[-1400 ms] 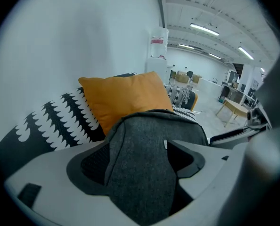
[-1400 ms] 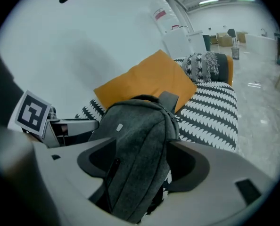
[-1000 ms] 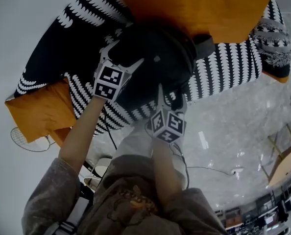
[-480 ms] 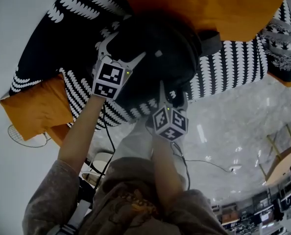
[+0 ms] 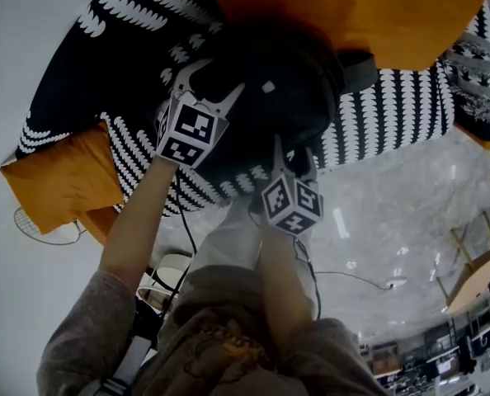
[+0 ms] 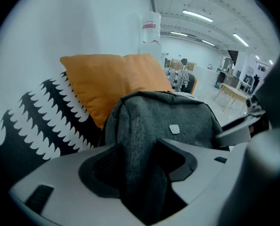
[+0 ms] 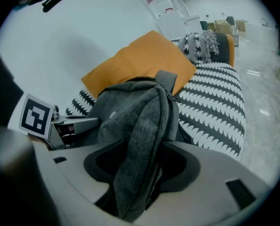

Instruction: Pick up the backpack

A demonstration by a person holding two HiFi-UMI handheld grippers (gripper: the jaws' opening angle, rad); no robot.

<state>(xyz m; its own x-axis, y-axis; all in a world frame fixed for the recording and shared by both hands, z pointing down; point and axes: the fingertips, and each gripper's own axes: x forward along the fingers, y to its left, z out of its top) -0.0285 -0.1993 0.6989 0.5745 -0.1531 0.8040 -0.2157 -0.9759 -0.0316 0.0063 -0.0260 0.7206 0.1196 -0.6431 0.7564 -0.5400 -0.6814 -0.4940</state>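
A dark grey backpack [image 5: 270, 97] stands on a black-and-white patterned sofa [image 5: 393, 106], leaning against an orange cushion [image 5: 352, 15]. My left gripper [image 5: 210, 85] reaches onto its left side and my right gripper [image 5: 293, 159] onto its near edge. In the left gripper view a fold of the backpack [image 6: 177, 121] runs down between the jaws of the left gripper [image 6: 137, 161], which are closing around it. In the right gripper view another fold of the backpack [image 7: 130, 107] hangs between the closing jaws of the right gripper [image 7: 140, 168]. Neither pair of pads clearly squeezes the cloth.
A second orange cushion [image 5: 59, 180] lies at the sofa's left end. A grey patterned throw [image 5: 476, 64] sits at the right end. Below is pale floor [image 5: 393, 221] with a cable [image 5: 352, 279], and a wooden stool [image 5: 476, 262] stands at the right.
Both grippers have sunk a little onto the backpack. Their jaws, wide apart before, have narrowed around folds of its cloth.
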